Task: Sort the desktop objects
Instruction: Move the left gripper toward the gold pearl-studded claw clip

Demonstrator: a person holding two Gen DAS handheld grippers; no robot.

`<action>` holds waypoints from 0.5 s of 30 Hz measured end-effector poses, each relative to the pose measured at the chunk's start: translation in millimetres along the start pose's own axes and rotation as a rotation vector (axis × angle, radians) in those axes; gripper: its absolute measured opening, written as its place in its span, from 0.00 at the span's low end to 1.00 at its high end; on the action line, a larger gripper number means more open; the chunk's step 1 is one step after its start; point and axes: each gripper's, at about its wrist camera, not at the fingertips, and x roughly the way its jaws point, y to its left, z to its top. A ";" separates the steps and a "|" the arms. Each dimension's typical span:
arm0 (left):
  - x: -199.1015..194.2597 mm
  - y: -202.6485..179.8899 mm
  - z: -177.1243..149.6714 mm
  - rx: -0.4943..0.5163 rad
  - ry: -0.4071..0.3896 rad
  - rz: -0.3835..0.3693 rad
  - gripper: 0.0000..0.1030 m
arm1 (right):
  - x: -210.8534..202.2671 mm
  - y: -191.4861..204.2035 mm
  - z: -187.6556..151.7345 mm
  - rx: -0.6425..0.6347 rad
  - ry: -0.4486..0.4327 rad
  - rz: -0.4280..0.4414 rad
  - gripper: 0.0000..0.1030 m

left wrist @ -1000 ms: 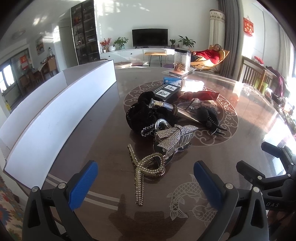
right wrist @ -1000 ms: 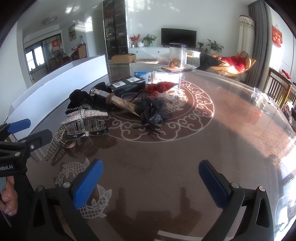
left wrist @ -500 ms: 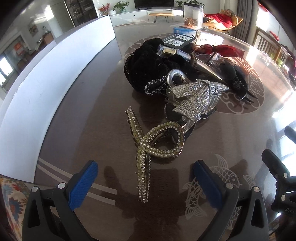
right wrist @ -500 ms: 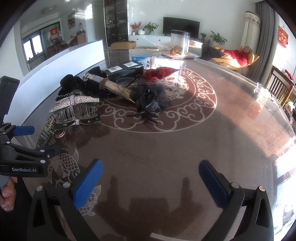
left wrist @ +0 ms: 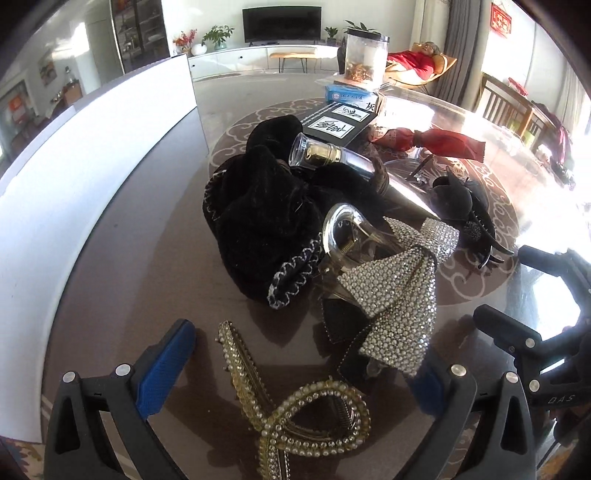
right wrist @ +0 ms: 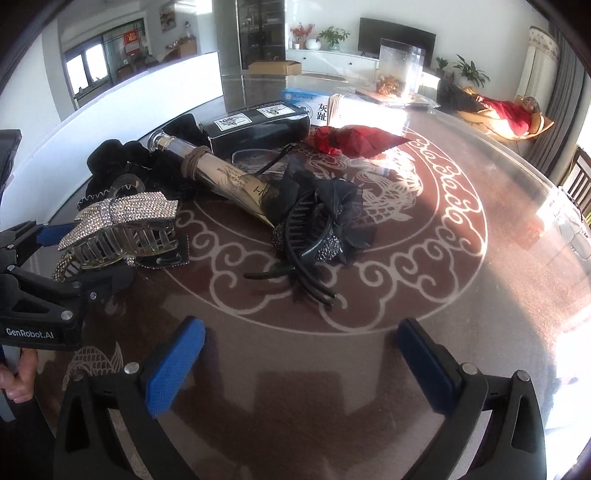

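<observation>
1. The desk [right wrist: 461, 314] is a dark brown glossy round top with a pale scroll-and-dragon medallion and fish motifs near its edge.
2. A long white panel [left wrist: 92, 177] runs along its left side.
3. Behind it, the living room shows a dark display cabinet [right wrist: 255, 33], a flat television [left wrist: 282, 24] on a low white unit, potted plants, grey curtains, and a person in red [right wrist: 511, 112] reclining on a lounger.
4. The left tool [left wrist: 295, 365] hangs spread wide over a gold rhinestone hair clip [left wrist: 295, 413], which lies between its blue pads without touching them; its body reads "GenRobot.AI" in the right wrist view.
5. Just beyond lie a black velvet pouch [left wrist: 266, 206] and a silver rhinestone bow claw clip [left wrist: 395, 295], touching each other.
6. A glass bottle [right wrist: 218, 175] with printed lettering too small to read leans across the pile beside a black box [right wrist: 258, 127] with white calligraphy labels.
7. A black flower claw clip [right wrist: 317, 229] sits on the medallion, a red wrapped packet [right wrist: 354, 142] behind it.
8. A blue-and-white box [right wrist: 306, 101] carries Chinese characters; a clear jar [right wrist: 400, 68] stands behind.
9. The right tool [right wrist: 299, 365] is spread wide over bare desk, holding nothing.
</observation>
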 end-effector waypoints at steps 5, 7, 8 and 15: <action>4.0 1.9 10.7 0.067 -0.019 -0.046 1.00 | 3.9 1.2 5.9 -0.006 -0.006 0.005 1.00; 3.2 3.0 9.5 0.071 -0.028 -0.049 1.00 | 4.0 1.2 7.2 -0.006 -0.007 0.005 1.00; 1.2 3.1 9.0 0.070 -0.030 -0.050 1.00 | 3.9 1.3 7.3 -0.006 -0.007 0.005 1.00; -2.0 0.9 7.5 0.068 -0.035 -0.048 1.00 | 4.0 1.2 6.6 -0.006 -0.007 0.006 1.00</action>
